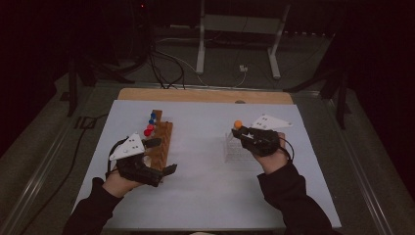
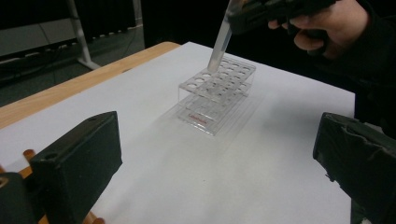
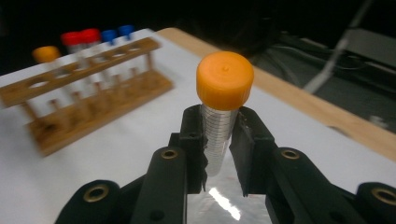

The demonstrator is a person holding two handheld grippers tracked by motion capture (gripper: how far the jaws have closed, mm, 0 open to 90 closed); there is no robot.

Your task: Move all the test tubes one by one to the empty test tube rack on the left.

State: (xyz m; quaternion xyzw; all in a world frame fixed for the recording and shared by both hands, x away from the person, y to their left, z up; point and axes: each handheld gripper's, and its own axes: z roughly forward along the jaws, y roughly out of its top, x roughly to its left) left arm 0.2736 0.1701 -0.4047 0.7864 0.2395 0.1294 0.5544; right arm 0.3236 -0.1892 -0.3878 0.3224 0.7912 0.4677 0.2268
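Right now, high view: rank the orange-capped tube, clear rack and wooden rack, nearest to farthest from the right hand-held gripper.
1. Orange-capped tube: clamped in the right hand-held gripper, cap above its jaws.
2. Clear rack: directly beneath the tube, on the white sheet.
3. Wooden rack: across the sheet, beside the left hand-held gripper.

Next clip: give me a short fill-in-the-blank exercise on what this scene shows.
1. The right hand-held gripper is shut on a test tube with an ____ cap.
2. That tube's lower end is at the clear plastic rack; the other capped tubes stand in a ____ rack.
3. The left hand-held gripper has its jaws ____, with nothing between them.

Missing words: orange; wooden; open
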